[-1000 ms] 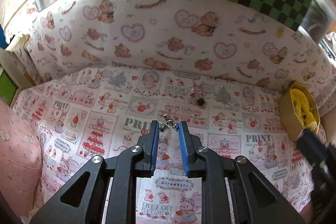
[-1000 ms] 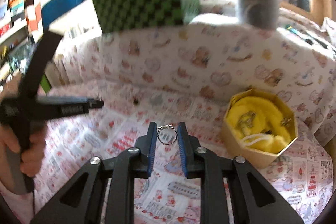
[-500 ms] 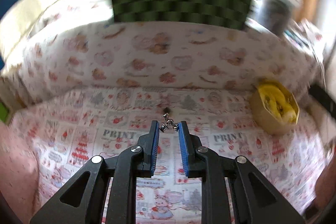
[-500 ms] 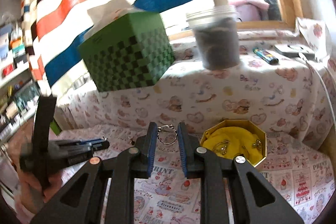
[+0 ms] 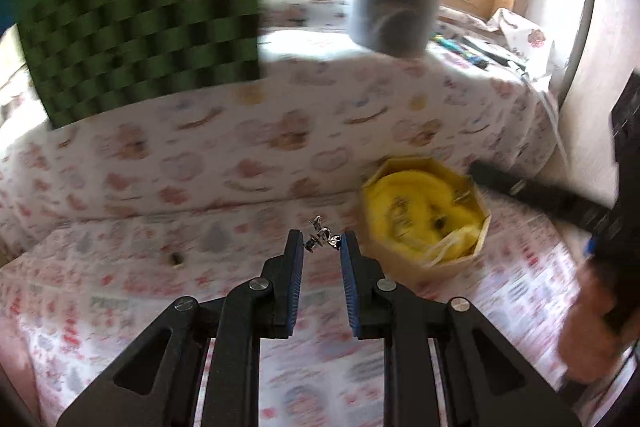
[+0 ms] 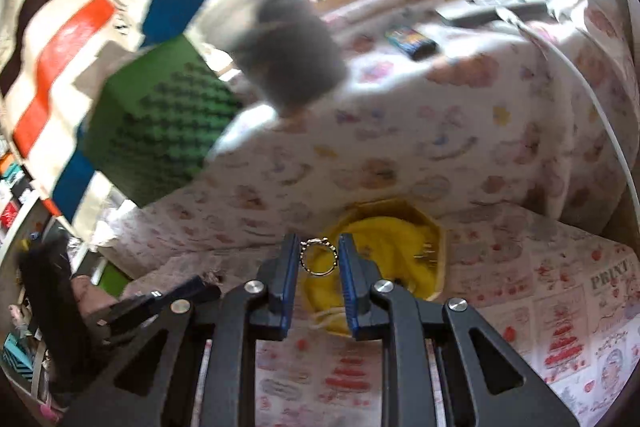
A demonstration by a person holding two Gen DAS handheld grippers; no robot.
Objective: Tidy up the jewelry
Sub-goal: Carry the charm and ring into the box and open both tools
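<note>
My left gripper (image 5: 321, 243) is shut on a small silver ornament (image 5: 320, 238) pinched between its blue pads, above the patterned cloth and just left of the octagonal box (image 5: 472, 255). That box is lined with yellow fabric (image 5: 424, 215) and holds a few metal pieces. My right gripper (image 6: 319, 255) is shut on a thin metal ring (image 6: 318, 259), held directly in front of the same octagonal box (image 6: 438, 259). A tiny dark piece (image 5: 175, 259) lies on the cloth to the left. The other gripper shows at lower left in the right wrist view (image 6: 176, 297).
A green checkered box (image 5: 140, 31) and a lidded jar of dark material (image 5: 394, 3) stand on the raised cloth-covered ledge behind. Pens and a flat device (image 6: 492, 9) lie further right on the ledge. A hand (image 5: 592, 323) holds the right tool at the left wrist view's edge.
Both grippers have swung to the right towards the octagonal box, each still pinching its piece. The box now sits much closer to both sets of fingertips, and the views have tilted.
</note>
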